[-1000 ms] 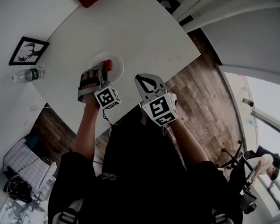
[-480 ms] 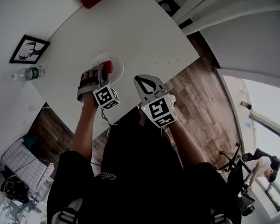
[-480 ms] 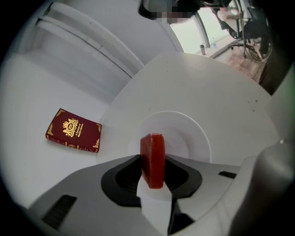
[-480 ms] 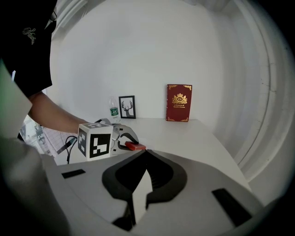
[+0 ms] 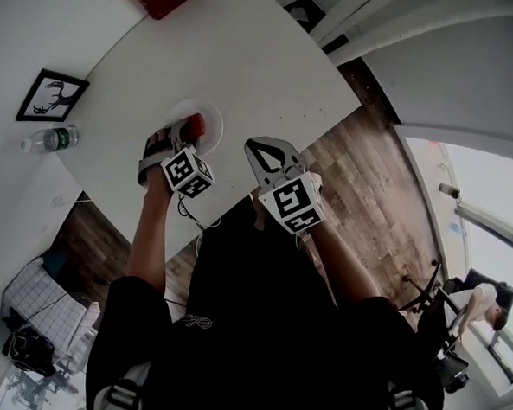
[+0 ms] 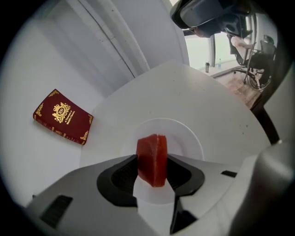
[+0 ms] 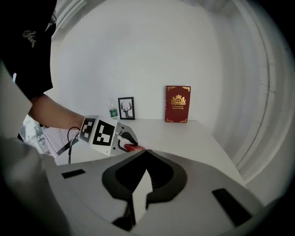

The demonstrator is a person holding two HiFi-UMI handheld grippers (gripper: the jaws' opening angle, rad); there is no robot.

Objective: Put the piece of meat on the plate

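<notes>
Although the left gripper [image 6: 152,162] fills the foreground of its own view, its jaws can be read: they have just been opening and stand apart. The piece of meat [image 6: 151,147] is upright on edge between them, the pads just beside its flat sides rather than squeezing it. The meat is over the white plate [image 6: 186,133], but the jaws cover the spot where its lower edge would rest, so I cannot tell if it touches. In the head view this gripper hides part of the plate, and the red book [image 6: 63,116] is cut off by the top edge. In the right gripper view the meat is only a red sliver behind the left gripper. The right gripper [image 7: 145,153] has its jaws closed tip to tip on nothing, near the edge of the table [image 5: 248,61]. Counted: one piece of meat, one plate, one book, one water bottle [image 5: 51,138], one framed deer picture [image 5: 52,96], two grippers, one marker cube [image 5: 187,171] on each
</notes>
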